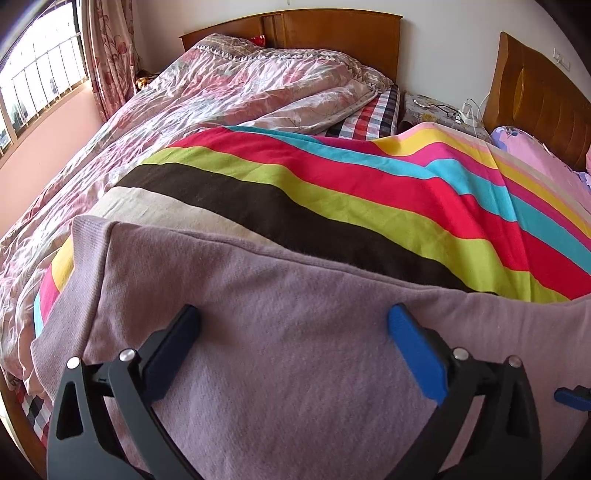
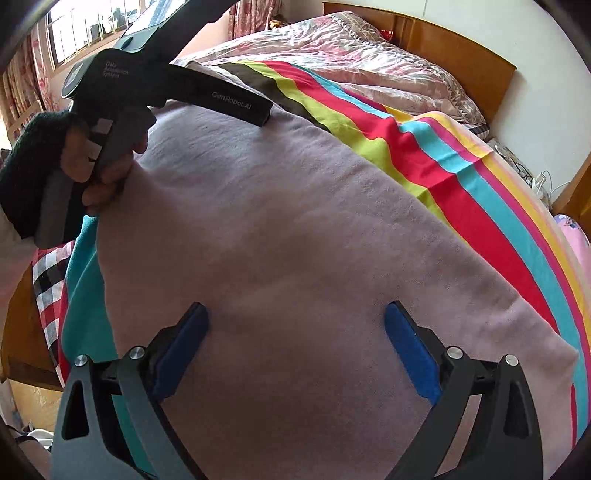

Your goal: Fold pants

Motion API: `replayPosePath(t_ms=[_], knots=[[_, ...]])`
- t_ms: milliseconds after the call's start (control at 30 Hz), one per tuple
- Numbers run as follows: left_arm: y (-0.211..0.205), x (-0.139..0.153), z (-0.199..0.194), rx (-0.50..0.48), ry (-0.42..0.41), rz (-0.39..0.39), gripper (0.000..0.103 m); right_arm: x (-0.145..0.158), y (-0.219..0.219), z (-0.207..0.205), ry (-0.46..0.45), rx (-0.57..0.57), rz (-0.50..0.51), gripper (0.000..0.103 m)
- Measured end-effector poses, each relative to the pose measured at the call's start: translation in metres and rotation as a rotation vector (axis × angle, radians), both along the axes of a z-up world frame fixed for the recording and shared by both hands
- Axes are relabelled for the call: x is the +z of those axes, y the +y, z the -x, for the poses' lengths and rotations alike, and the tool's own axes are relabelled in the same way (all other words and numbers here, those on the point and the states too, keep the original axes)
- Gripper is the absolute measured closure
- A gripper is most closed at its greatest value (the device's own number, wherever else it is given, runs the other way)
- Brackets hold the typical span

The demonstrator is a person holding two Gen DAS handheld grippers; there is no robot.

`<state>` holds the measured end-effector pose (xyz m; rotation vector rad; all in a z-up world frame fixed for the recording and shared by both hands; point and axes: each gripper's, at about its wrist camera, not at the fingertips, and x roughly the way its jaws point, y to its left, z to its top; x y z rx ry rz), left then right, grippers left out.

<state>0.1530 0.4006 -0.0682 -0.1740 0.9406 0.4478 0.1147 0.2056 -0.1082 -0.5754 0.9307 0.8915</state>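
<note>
Pants (image 1: 288,332) lie flat on striped sheet (image 1: 369,206) — left tongs (image 1: 293,328) and right tongs (image 2: 295,325) both spread wide, gripping nothing.

"CenRobot.AI" on left gripper (image 2: 255,110)

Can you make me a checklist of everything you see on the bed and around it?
Surface: striped blanket spread over the bed.
Job's things: mauve pants lying flat on the blanket.
Clutter: pink floral quilt, checked pillow, glasses on the nightstand.
Grippers: left gripper open above the pants; right gripper open above them too.
Cables: white charger cable on the nightstand.
Surroundings: wooden headboard, barred window, floral curtain.
</note>
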Motion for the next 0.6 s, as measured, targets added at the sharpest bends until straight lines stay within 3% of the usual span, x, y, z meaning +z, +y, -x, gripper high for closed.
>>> replayPosePath(t_ms=[167,267,333,467,600], knots=[[0.029,0.042,0.053,0.074,-0.168,0.055,0.001,0.010,-0.014,0.005,0.012,-0.006,-0.007,0.009],[0.043,0.043,0.083,0.088,-0.155,-0.005,0.001,0.022,0.001,0.006,0.027,0.014,-0.085,0.009],[0.048,0.033,0.092,0.101,-0.092,-0.041,0.001,0.026,0.026,0.011,0.023,0.060,-0.105,0.009],[0.055,0.006,0.099,0.138,-0.013,-0.144,0.001,0.007,0.075,0.019,0.026,0.083,-0.028,0.009],[0.071,-0.001,0.104,0.163,-0.077,-0.074,0.001,0.000,0.067,0.038,-0.043,0.090,0.017,0.009]])
